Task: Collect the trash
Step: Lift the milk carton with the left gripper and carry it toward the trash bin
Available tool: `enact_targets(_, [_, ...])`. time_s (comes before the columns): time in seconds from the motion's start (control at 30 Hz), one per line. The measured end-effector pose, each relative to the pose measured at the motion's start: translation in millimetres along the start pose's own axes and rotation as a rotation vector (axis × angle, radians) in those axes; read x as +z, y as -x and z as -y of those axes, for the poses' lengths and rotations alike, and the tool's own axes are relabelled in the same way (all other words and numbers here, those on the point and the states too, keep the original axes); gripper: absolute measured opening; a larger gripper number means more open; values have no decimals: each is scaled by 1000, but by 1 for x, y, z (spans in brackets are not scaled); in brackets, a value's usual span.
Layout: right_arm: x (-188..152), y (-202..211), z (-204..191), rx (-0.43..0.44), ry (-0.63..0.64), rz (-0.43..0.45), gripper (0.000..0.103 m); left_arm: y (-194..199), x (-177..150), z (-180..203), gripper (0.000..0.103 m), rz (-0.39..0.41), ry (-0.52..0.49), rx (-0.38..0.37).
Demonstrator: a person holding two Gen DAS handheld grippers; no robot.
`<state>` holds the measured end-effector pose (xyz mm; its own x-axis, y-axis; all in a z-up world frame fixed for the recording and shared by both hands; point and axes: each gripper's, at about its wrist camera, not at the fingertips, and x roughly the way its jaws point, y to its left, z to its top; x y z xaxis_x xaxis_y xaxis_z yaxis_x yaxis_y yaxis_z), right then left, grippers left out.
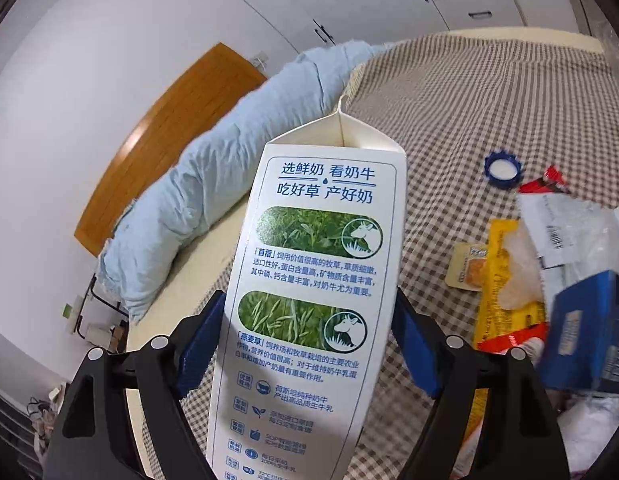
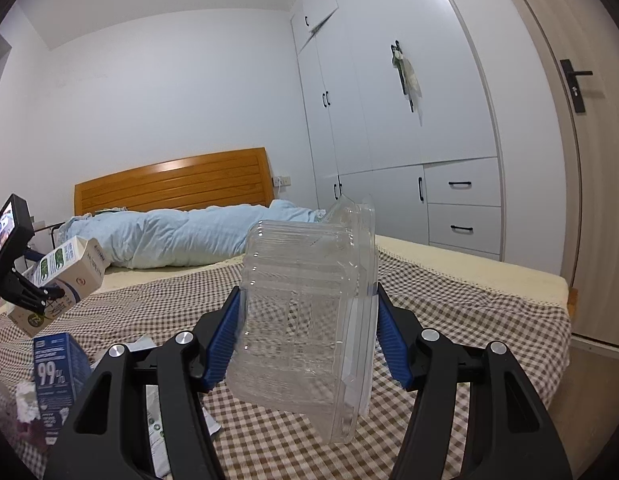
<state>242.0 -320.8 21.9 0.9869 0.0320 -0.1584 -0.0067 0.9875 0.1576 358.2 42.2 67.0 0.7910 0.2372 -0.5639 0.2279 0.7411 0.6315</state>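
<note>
Jaws around tilted milk carton [image 1: 309, 280]

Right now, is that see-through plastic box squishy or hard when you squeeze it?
Probably squishy: the clear plastic box looks thin, so the right gripper could dent it. It likely weighs little, since it looks empty. Its smooth walls might slip.

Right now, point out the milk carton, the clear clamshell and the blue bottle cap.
milk carton [image 1: 309, 280], left wrist view, printed side panel.
clear clamshell [image 2: 305, 312], right wrist view, ribbed front wall.
blue bottle cap [image 1: 503, 169], left wrist view, white inside.

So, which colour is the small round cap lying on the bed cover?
The cap is blue with a white inside, clearest in the left wrist view.
</note>
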Motion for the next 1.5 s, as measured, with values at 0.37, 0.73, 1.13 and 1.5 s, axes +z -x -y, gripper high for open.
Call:
enact_targets(0.37, [10, 41, 10, 27, 2, 46, 61, 75, 1, 25, 77, 47, -34, -7])
enact_targets(0.73, [18, 59, 25, 86, -39, 50, 60, 135, 2, 33, 77, 83, -28, 18])
enact_targets(1.13, [22, 105, 23, 157, -16, 82, 60, 200, -12, 58, 77, 93, -49, 15])
enact_targets(1.5, [11, 139, 34, 171, 21, 51, 60, 268, -24, 82, 77, 175, -67, -11])
